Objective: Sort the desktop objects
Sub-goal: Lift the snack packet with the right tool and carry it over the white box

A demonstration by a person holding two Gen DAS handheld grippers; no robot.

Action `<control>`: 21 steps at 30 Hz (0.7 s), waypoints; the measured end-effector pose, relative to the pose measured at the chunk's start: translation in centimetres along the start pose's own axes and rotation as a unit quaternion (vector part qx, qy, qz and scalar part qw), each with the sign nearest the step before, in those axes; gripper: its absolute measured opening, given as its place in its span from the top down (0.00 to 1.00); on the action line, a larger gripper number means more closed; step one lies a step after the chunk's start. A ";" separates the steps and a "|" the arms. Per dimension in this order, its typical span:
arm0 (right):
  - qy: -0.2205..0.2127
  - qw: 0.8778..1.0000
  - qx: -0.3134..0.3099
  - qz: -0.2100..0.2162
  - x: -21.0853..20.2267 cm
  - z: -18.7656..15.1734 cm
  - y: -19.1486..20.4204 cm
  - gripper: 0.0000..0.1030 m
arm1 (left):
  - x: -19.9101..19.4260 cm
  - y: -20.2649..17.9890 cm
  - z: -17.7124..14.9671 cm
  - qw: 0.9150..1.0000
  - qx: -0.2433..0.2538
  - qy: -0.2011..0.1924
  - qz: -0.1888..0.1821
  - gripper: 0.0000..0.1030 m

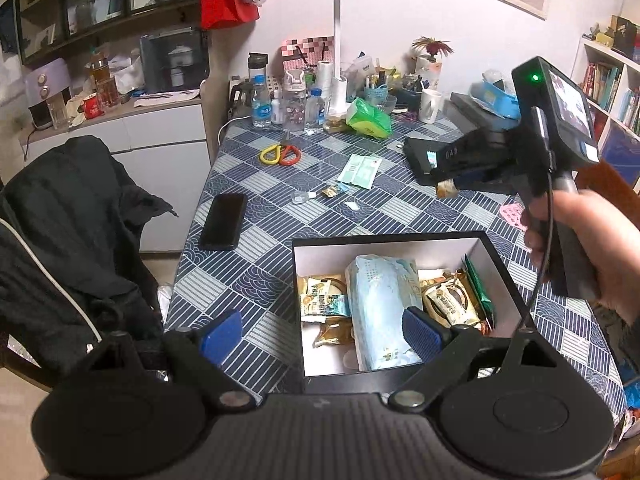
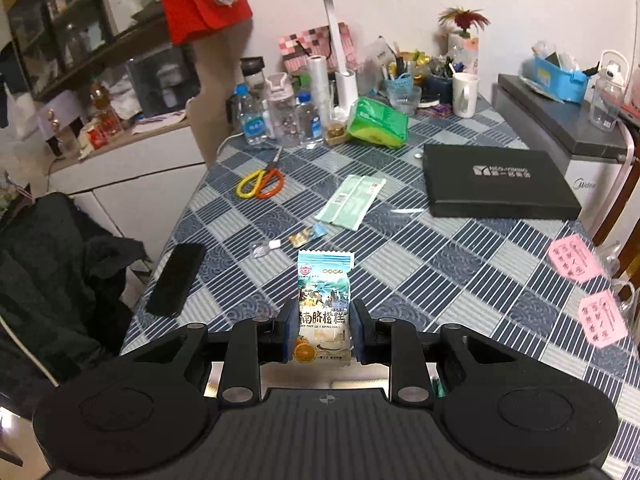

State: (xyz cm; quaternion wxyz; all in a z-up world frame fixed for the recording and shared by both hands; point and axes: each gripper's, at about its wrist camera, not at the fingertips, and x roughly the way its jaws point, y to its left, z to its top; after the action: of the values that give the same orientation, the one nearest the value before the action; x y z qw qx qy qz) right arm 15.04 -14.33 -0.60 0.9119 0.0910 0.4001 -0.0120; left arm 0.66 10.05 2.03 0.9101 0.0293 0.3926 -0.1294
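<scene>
- Right gripper point(image 2: 324, 330) pinches one snack packet point(image 2: 325, 304) upright.
- Left gripper point(image 1: 320, 334) hangs wide open, holding nothing, above one box point(image 1: 510, 280).
- One pair of scissors point(image 2: 260, 182), one phone point(image 2: 176, 280), two pink notes point(image 2: 576, 258) lie on the table point(image 2: 440, 264).

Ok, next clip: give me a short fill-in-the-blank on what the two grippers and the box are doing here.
1. The right gripper is shut on a snack ____.
2. The left gripper hangs with its jaws ____ above the black box.
3. The black box already holds a pale blue tissue pack and several snack ____.
4. The scissors on the table have one yellow handle and one ____ handle.

Missing words: packet; open; packets; orange
</scene>
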 end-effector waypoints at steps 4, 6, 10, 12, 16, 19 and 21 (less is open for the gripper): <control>-0.004 1.000 0.001 0.009 -1.1 -1.6 0.4 0.74 | -0.3 0.0 -0.4 1.000 -0.001 0.000 0.000 0.00; -0.005 1.000 0.008 0.015 -1.5 -2.3 0.4 0.74 | -0.4 0.1 -0.5 1.000 -0.001 0.000 0.000 0.00; -0.013 1.000 0.014 0.018 -2.4 -3.7 0.8 0.74 | -0.6 0.1 -0.7 1.000 -0.003 -0.001 0.002 0.00; -0.019 0.999 0.020 0.020 -2.8 -4.3 0.9 0.74 | -0.7 0.3 -0.9 1.000 -0.005 -0.001 0.003 0.00; -0.021 0.998 0.050 0.030 -3.3 -5.4 0.4 0.74 | -0.6 0.8 -0.9 1.000 -0.014 0.001 0.006 0.00; -0.023 0.998 0.056 0.027 -3.4 -6.1 0.3 0.74 | -0.5 1.1 -1.0 1.000 -0.017 0.003 0.007 0.00; -0.020 0.997 0.065 0.031 -3.3 -6.4 0.0 0.74 | -0.4 1.2 -1.0 1.000 -0.015 0.004 0.008 0.00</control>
State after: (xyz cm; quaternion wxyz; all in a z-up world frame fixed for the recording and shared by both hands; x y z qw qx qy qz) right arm 8.11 -13.33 -2.43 0.9119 0.1619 0.3769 -0.0117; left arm -0.06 11.43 1.57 0.9099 0.0190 0.3978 -0.1158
